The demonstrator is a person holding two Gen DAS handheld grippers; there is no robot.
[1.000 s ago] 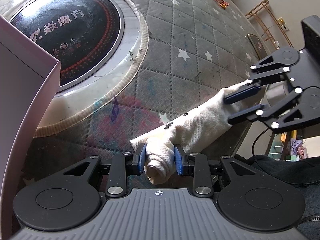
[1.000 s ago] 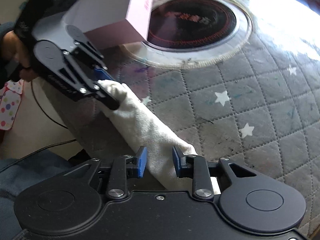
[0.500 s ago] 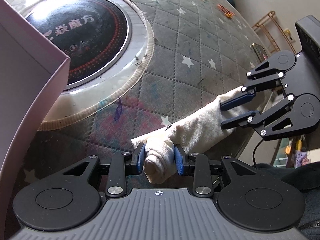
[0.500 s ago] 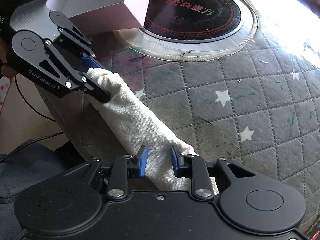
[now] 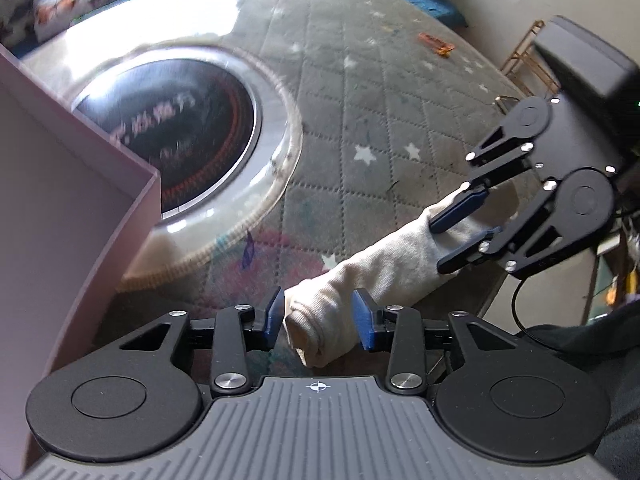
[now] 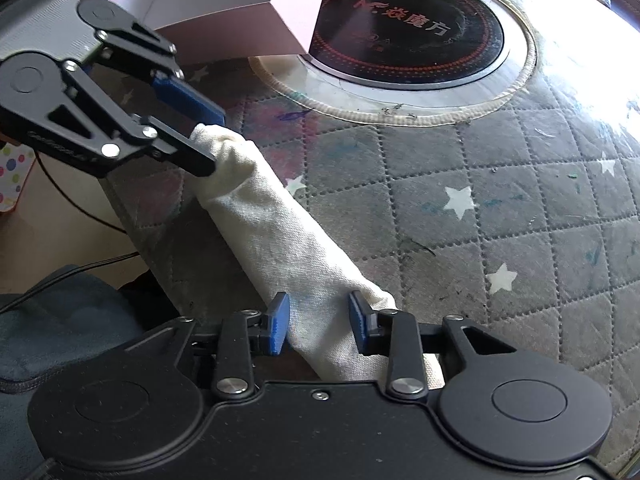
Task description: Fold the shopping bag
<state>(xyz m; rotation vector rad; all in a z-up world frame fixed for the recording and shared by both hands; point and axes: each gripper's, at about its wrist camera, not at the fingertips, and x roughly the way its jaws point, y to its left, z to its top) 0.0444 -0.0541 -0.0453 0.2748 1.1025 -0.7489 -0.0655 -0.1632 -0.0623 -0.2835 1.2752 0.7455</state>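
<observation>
The cream cloth shopping bag (image 5: 380,256) is rolled into a long tube and lies along the near edge of the quilted table. My left gripper (image 5: 319,316) straddles one end. Its jaws are opening, and its blue pads (image 5: 275,312) stand just off the cloth. My right gripper (image 6: 318,320) straddles the other end of the bag (image 6: 288,232), jaws also opening, pads beside the roll without squeezing it. Each view shows the other gripper at the far end: the right gripper (image 5: 438,248) and the left gripper (image 6: 212,140).
A pink box (image 5: 60,220) stands close on the left, partly over a round black induction cooker (image 6: 408,32) set into the star-patterned quilted cover (image 5: 360,100). The table edge drops off just beside the roll. A cable and dark clothing lie below it.
Both pairs of jaws have spread away from the roll, which they were squeezing before. The left gripper has lifted and tilted, so its view takes in more of the far table.
</observation>
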